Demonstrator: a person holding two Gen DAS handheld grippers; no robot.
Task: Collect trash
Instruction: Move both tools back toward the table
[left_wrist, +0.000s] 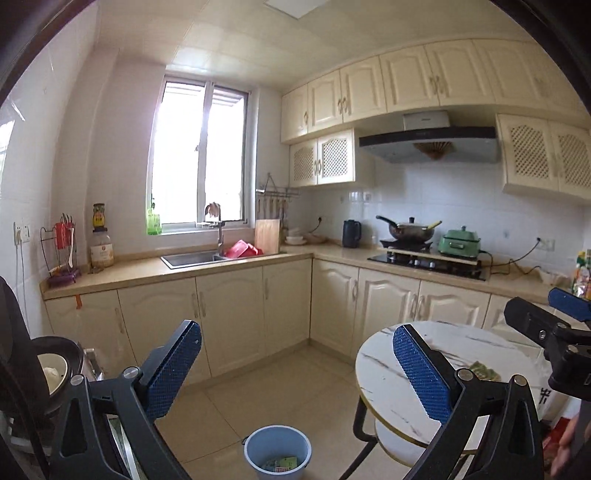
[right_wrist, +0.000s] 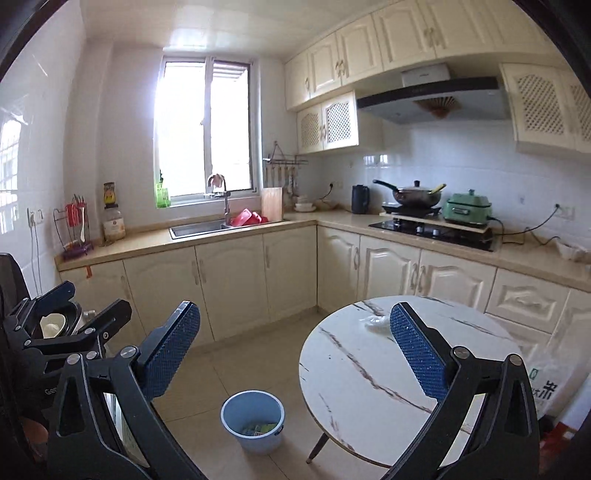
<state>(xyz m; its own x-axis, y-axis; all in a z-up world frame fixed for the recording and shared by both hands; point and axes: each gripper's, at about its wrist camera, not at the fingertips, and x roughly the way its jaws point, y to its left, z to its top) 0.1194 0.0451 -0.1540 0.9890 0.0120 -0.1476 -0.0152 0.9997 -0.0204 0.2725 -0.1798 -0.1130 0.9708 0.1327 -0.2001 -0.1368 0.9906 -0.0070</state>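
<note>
Our left gripper (left_wrist: 297, 363) hangs with its jaws spread wide and nothing between the blue pads (left_wrist: 173, 367). In the left wrist view the blue bucket (left_wrist: 277, 452) sits on the floor at six o'clock, already holding some coloured wrappers. On the round marble table (left_wrist: 384, 373) at four o'clock lies a greenish crumpled scrap (left_wrist: 484, 370), partly hidden behind our right-hand finger. The right gripper (left_wrist: 554, 317) pokes in at three o'clock above the table; from here we cannot tell its opening.

In the right wrist view our right gripper (right_wrist: 295, 354) is likewise agape and empty. A white crumpled wad (right_wrist: 376, 324) rests on the table's far half at about two o'clock, just beside the tip of the right-hand pad (right_wrist: 417, 354). The bucket stands at six o'clock, near the table's leg (right_wrist: 317, 448). The left gripper shows at nine o'clock, beside a dark appliance (right_wrist: 55, 325).

We judge the step in hand to be picking trash off the tabletop. To do it well, we should lower the right gripper until the wad sits squarely between the pads, fingertips close to the marble without scraping it, then close gently, since such light paper may slip or skid away. The greenish scrap suits either hand. We should carry each piece right over the bucket's mouth before letting go.
</note>
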